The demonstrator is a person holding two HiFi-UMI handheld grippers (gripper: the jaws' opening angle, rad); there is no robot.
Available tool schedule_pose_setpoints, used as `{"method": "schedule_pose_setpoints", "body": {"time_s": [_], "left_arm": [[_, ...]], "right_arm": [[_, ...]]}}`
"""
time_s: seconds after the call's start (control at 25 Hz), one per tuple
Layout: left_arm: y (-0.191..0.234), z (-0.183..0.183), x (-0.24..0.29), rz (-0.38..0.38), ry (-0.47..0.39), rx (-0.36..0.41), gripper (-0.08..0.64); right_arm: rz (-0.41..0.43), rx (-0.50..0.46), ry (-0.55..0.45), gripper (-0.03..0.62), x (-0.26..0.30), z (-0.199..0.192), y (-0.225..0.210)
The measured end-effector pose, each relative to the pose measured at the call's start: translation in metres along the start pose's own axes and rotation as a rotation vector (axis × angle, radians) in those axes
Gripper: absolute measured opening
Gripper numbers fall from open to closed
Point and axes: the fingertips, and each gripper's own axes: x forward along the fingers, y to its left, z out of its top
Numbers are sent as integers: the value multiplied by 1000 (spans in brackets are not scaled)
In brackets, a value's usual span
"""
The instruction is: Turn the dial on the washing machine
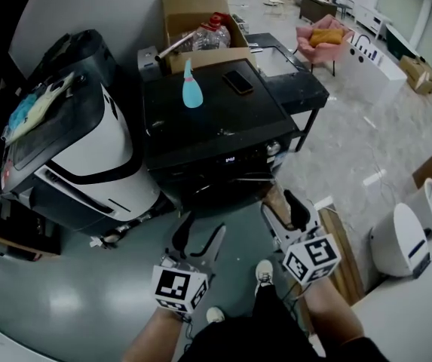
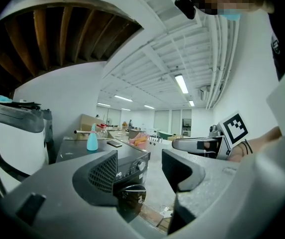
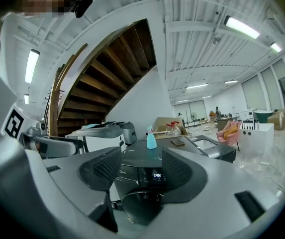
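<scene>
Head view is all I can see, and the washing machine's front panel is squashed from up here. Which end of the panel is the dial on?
Observer: In the left gripper view, the dial is a round silver knob at the right end of the washing machine front panel, as you face it.
Operator: Okay. Are the tongs holding anything?
Observer: No. In the right gripper view, the right gripper has its tongs apart, with only the distant lit display showing through the gap.
Operator: And the other one?
Observer: The left gripper is open and empty too. Its own view frames the dial between the tongs, well short of touching it.
</scene>
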Motion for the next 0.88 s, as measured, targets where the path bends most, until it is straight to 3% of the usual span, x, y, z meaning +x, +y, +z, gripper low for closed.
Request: {"method": "schedule_pose_setpoints", "body": {"time_s": [0.44, 0.88], "left_arm": [[1, -10, 111, 76, 59, -28, 261], [-8, -19, 183, 135, 88, -48, 261]], "right_arm": [[79, 19, 78, 245, 74, -27, -102], [131, -60, 128, 249, 115, -58, -169]]}}
